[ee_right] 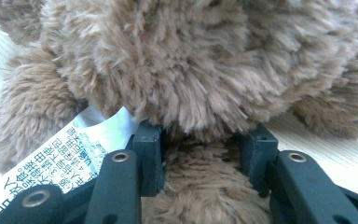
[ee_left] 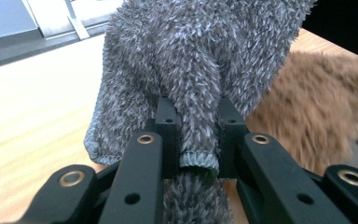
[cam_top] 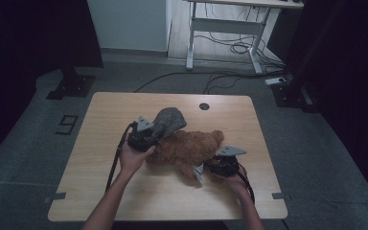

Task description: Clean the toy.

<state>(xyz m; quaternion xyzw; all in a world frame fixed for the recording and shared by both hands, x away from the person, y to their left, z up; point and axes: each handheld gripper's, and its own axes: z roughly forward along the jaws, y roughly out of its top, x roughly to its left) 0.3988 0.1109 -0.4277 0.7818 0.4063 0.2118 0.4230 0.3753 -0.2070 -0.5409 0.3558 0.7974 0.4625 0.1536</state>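
On the wooden bench point(cam_top: 100, 143), a brown teddy bear point(cam_top: 189, 147) lying on its side near the middle, a grey fuzzy garment point(cam_top: 169, 120) draped at its upper left end. Left claw point(cam_top: 157, 132) clenched on a fold of that grey fabric point(ee_left: 193, 107), hemmed edge pinched between the jaws and the rest bunched and lifted above the bear's fur point(ee_left: 317, 107). Right claw point(cam_top: 202, 171) grasping a plush limb of the bear point(ee_right: 200, 186) at the near side, jaws pressed into the pile, beside a white sewn-in label point(ee_right: 81, 144) with printed characters. Judging by this, roughly midway through dressing or undressing the toy, which of the two not clear: garment gripped and partly over one end, bear steadied, but not drawn down over the body. Left to do: working the fabric fully on or off, then letting go.
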